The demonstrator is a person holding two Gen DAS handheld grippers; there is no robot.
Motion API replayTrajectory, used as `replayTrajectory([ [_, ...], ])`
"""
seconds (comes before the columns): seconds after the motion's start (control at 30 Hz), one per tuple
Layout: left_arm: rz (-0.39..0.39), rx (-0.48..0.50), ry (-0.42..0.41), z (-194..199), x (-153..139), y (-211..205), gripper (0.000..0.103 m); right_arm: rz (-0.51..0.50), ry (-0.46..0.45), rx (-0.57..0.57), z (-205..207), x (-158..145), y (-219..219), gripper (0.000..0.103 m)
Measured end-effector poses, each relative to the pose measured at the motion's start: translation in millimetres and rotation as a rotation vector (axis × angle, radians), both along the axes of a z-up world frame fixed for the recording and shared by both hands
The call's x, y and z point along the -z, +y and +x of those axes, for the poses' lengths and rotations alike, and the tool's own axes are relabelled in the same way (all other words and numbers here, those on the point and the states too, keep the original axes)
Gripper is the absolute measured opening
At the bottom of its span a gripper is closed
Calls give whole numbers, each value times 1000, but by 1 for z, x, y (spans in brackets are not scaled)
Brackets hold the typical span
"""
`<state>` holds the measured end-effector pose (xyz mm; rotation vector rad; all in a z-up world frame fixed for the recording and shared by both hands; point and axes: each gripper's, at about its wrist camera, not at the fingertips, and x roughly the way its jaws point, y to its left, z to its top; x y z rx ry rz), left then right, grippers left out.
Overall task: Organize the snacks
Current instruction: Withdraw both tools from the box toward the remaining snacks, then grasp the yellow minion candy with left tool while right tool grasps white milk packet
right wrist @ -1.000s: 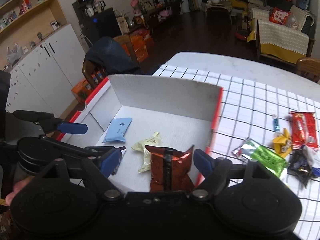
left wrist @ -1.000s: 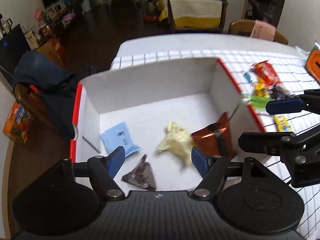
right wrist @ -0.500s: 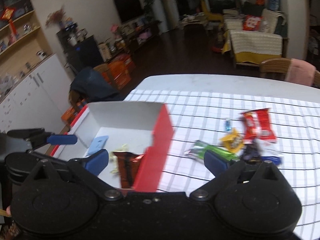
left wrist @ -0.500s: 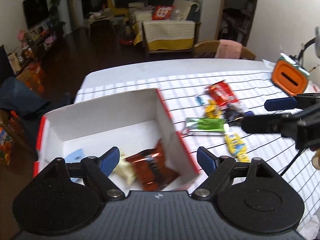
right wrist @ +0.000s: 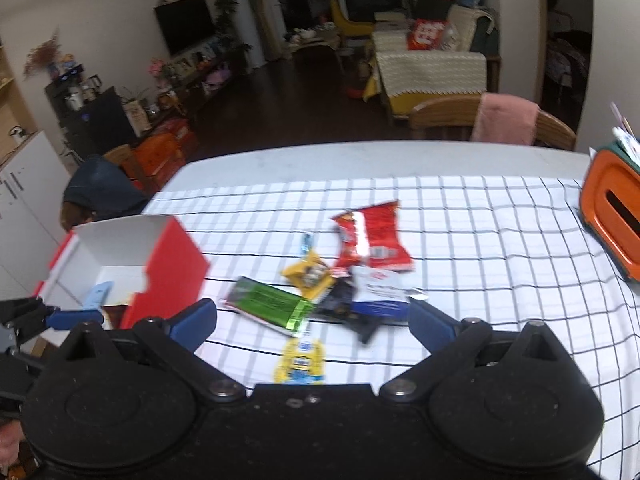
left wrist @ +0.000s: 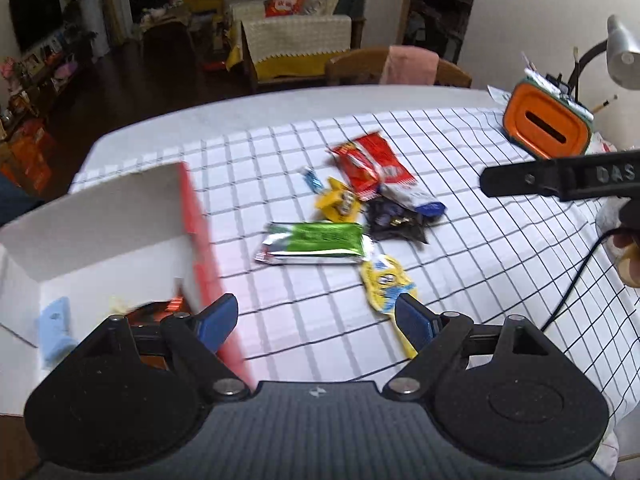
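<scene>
Several loose snack packets lie in a cluster on the checked cloth: a red packet, a green foil packet, a dark packet, a white and blue one and a yellow one. At the left stands the red-sided white box, holding a copper-brown packet and a light blue packet. My left gripper is open and empty, just short of the green packet. My right gripper hangs wide open over the same cluster, with the green packet and yellow packet below it.
An orange tissue box stands at the table's far right, with a lamp behind it. A dark cable runs over the cloth at the right. A wooden chair with a pink towel stands beyond the far edge.
Both grippers have swung right, from over the box to over the loose snacks. The copper-brown packet stayed behind in the box, and both sets of jaws stand wider.
</scene>
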<state>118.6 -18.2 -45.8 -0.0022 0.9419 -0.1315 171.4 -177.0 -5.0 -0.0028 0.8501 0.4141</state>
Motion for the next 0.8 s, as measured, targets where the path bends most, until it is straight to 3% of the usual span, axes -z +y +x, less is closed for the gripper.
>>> replayTrajectory([
  [0.37, -10, -17, 114, 36, 46, -57, 86, -25, 103, 70, 60, 48, -34, 93],
  [0.8, 21, -46, 214, 70, 88, -78, 86, -9, 214, 44, 111, 95, -21, 83],
])
